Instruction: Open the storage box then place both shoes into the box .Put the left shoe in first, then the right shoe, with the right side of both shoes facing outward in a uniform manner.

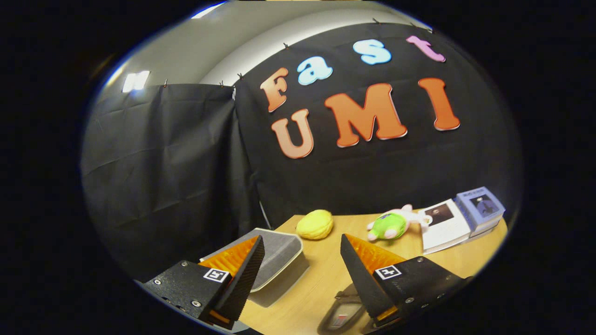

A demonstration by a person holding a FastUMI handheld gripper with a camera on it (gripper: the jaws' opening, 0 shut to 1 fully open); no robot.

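Observation:
My gripper (302, 246) is held above the wooden table (321, 284), tilted, with its two fingers spread wide apart and nothing between them. A grey storage box (281, 253) with its lid closed sits on the table just behind and beside the left finger, which hides part of it. Low down, under the right finger, part of a shoe (342, 316) shows, dark with a light inside; most of it is hidden.
A yellow plush toy (315, 224) lies at the table's far edge beyond the fingers. A green and pink plush toy (393, 224) lies to its right. Further right are an open booklet (444, 225) and a blue book (482, 207). Black cloth walls close in the booth.

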